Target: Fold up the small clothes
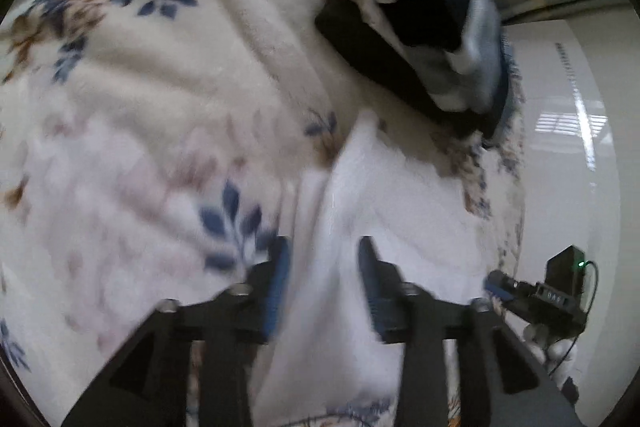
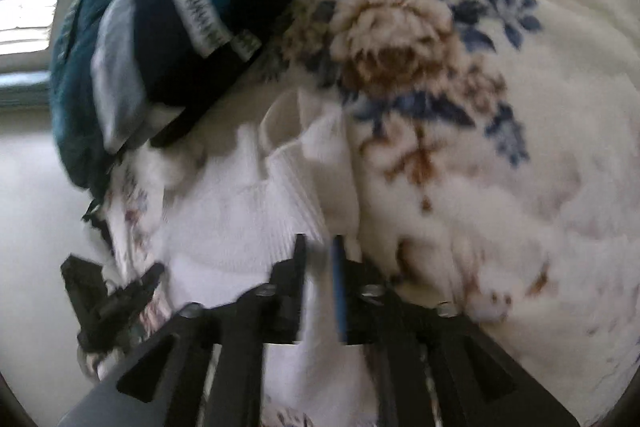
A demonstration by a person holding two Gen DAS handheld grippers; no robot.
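A small white garment lies rumpled on a floral blanket near the bed's edge. My left gripper has its jaws apart, with white cloth running between the fingers. In the right wrist view the same white garment shows its ribbed edge. My right gripper is nearly closed, with a strip of the white cloth between its fingers. The other gripper shows in each view: the right one at the left view's lower right, the left one at the right view's lower left. Both views are motion-blurred.
A stack of folded clothes in black, navy, teal and pale blue sits on the blanket beyond the garment; it also shows in the right wrist view. The bed's edge and pale floor lie beside it.
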